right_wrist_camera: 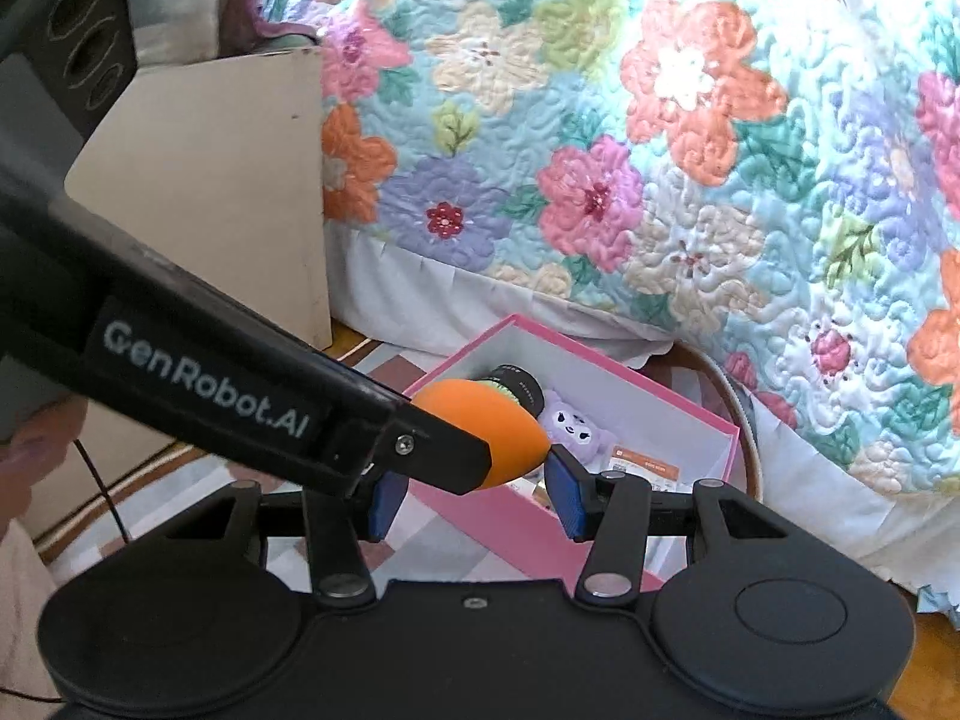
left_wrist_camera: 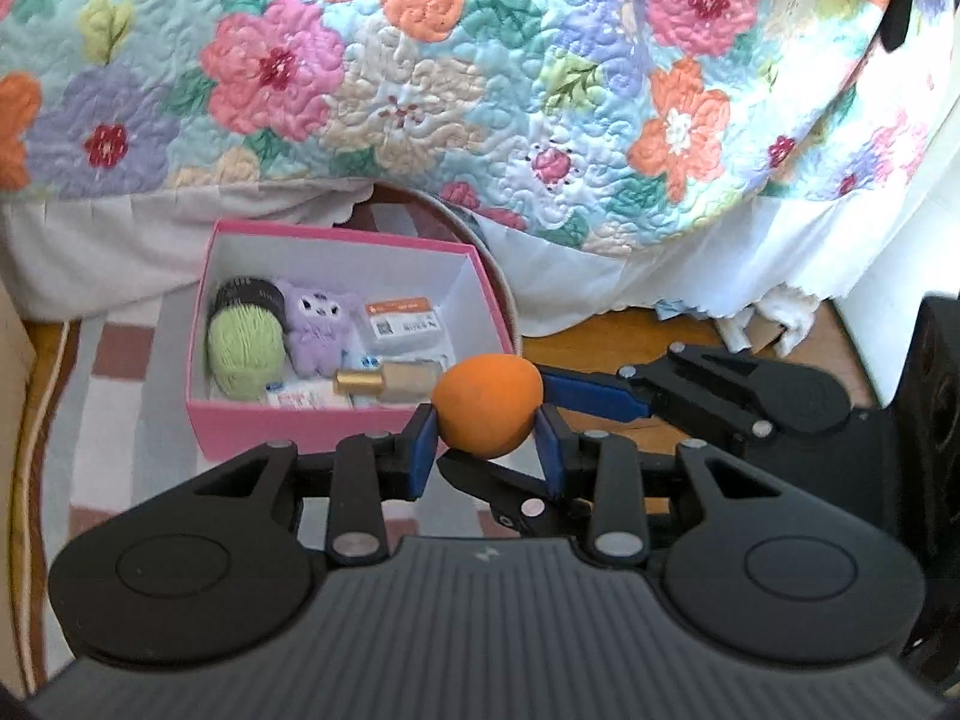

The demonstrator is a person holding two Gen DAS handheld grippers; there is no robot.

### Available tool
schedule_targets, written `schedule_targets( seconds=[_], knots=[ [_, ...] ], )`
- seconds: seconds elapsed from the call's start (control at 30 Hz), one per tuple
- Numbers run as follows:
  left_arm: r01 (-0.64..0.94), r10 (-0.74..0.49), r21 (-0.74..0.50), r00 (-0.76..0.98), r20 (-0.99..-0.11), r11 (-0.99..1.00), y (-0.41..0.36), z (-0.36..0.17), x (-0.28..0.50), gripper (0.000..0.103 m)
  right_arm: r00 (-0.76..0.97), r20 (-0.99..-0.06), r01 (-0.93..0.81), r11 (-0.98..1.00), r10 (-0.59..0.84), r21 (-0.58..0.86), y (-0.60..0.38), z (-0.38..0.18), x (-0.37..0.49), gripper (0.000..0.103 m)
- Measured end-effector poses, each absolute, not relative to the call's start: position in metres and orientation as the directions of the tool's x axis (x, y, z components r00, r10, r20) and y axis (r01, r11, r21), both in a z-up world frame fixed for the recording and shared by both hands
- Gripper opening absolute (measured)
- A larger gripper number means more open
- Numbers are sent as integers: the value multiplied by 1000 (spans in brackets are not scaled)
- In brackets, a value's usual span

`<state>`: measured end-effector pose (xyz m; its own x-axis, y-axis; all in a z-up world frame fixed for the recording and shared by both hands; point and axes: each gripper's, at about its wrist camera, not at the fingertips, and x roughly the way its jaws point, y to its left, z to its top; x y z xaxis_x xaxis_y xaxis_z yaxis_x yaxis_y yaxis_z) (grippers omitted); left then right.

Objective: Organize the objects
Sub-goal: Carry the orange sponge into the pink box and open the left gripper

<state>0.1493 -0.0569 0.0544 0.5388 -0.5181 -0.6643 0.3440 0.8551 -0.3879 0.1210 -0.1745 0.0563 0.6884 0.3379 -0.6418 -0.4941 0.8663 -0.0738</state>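
Observation:
An orange egg-shaped toy hangs in the air above the near right corner of an open pink box. My left gripper is shut on it, a blue pad on each side. The right gripper's fingers come in from the right; one blue pad touches the egg's far side and the other finger passes under it. In the right wrist view the egg sits between the pads of my right gripper, partly covered by the left gripper's black finger. The box holds a green yarn ball, a purple plush and a gold-capped bottle.
A floral quilt hangs over the bed behind the box. The box stands on a checked rug next to a round wooden rim. A beige board and a black speaker stand to the left. A bare wood floor lies to the right.

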Motion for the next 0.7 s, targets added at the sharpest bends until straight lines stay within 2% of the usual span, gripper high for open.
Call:
schedule_targets(
  seconds=[0.37,0.47,0.7],
  knots=[
    [252,-513,-450,511,-690,857,-69,14,241,34,623,-704,-453,891,340,30,-193,29,216,55],
    [213,-507,-470,515,-691,857,-68,-8,264,34,622,-704,-461,887,341,23,-194,12,240,55],
    [118,-489,-502,490,-721,857,-66,-64,312,35,562,-731,-421,895,387,151,-202,-40,292,55]
  ],
)
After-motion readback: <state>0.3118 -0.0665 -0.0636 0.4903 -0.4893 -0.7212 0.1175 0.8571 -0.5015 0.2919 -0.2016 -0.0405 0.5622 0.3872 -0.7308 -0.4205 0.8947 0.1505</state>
